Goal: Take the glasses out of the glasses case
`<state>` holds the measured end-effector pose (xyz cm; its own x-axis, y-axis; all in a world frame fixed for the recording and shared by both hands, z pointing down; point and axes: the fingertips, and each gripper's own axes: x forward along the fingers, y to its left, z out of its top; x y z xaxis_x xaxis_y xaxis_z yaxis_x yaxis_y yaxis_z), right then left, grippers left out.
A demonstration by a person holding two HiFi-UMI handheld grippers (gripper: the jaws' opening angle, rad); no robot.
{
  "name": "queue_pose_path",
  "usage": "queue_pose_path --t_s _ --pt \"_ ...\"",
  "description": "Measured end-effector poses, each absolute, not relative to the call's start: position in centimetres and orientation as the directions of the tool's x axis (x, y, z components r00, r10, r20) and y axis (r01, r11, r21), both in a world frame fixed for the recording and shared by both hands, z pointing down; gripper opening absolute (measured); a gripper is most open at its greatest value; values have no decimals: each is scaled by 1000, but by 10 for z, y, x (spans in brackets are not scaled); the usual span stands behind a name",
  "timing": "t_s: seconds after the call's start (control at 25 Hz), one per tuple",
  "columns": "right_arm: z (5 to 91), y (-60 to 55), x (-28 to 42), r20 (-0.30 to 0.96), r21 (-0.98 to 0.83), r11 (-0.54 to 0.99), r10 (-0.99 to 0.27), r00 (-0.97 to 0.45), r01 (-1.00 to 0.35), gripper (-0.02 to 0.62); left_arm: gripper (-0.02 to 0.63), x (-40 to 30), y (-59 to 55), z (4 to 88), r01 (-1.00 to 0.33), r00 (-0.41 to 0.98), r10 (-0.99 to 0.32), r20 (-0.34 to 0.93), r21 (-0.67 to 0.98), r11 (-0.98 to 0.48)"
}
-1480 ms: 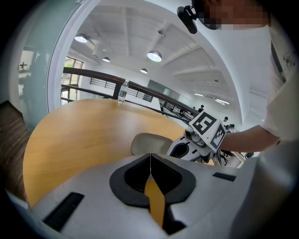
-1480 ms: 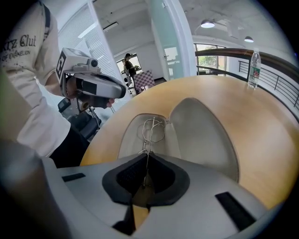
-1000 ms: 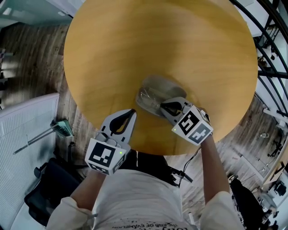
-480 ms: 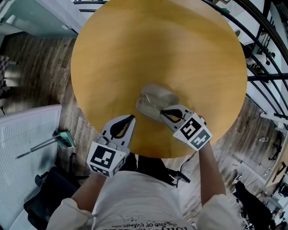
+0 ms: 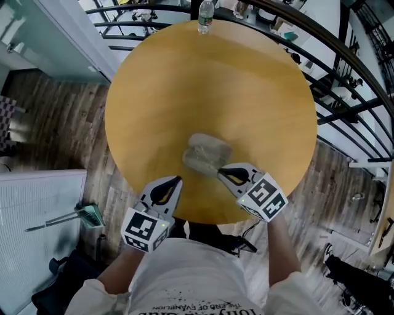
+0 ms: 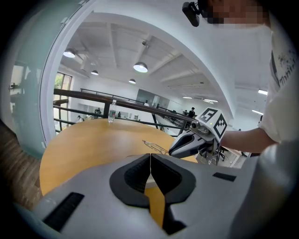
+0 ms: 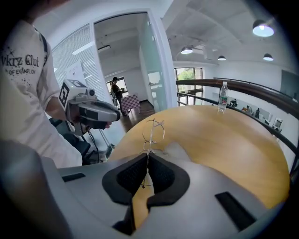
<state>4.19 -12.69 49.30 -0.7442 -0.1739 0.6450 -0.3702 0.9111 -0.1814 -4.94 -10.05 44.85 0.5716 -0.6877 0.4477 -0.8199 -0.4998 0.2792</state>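
Glasses (image 7: 153, 132): a thin wire frame, judged very light, springy and easily bent, with lenses prone to scratching. The safest hold is looking to be on the metal, at a temple or the bridge, with light pressure only. Squeezing the lenses or twisting the frame is risking damage. The wire is smooth and narrow, so it could be pivoting or slipping between the pads.

Right gripper (image 7: 147, 157): the jaws are pressing together on a thin wire part of the glasses; which part cannot be told. The frame is standing up out of the jaw tips, roughly upright, over the table (image 5: 184, 80). It is appearing lifted out of the case (image 5: 206, 152), which is lying on the table towards the near edge, just ahead of this gripper's tips. Whether any wire is touching the case cannot be told.

Left gripper (image 6: 150, 157): the jaws are sitting pressed together with nothing between them, hovering at the table's near edge, apart from the case.

Bottle (image 5: 206, 13): it is standing at the far edge, well apart from the work
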Motion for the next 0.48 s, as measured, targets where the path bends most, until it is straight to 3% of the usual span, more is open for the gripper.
queue_pose_path --t_s 0.48 --pt "397 -87 42 429 -212 814 -420 -799 -542 34 25 -52 -73 387 -790 613 -720 326 212 -576"
